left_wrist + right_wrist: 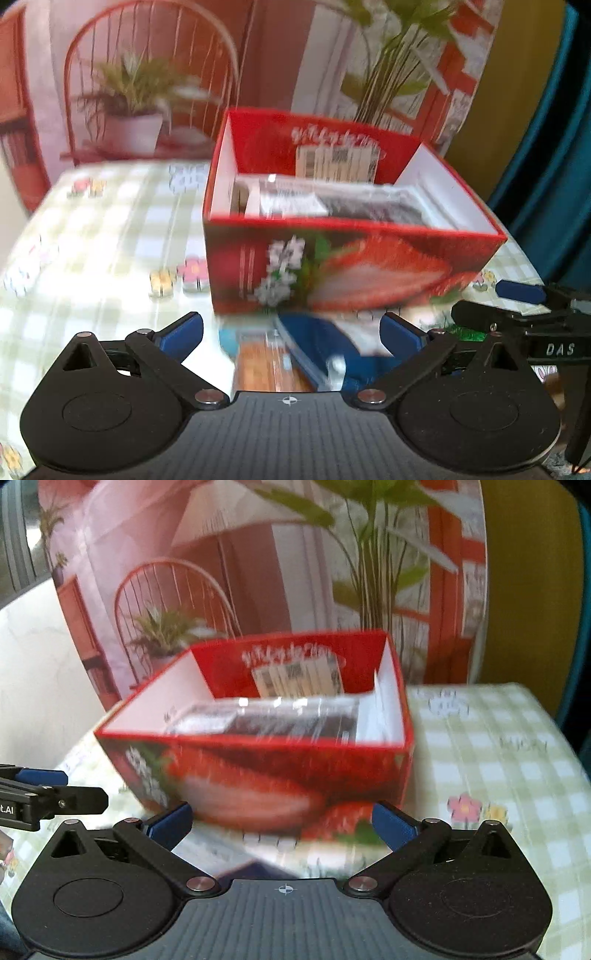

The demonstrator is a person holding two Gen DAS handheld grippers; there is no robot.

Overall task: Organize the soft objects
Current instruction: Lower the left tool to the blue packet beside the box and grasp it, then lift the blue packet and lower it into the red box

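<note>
Centre of frame: red strawberry box (351, 266), open, holding a wrapped packet (332, 203).
Packet: probably light, slippery; grasp an edge.
Left gripper (291, 334): fingers spread, empty.
Right gripper (282, 823): likewise.

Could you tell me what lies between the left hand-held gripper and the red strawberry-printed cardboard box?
In the left wrist view, a blurred blue packet lies on the checked tablecloth between the open left hand-held gripper and the red strawberry-printed cardboard box.

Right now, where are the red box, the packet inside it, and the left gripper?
red box (332, 273), left wrist view, on its strawberry-printed front wall.
packet (280, 720), right wrist view, on its dark middle.
left gripper (291, 332), left wrist view, midway between the blue fingertips.
</note>
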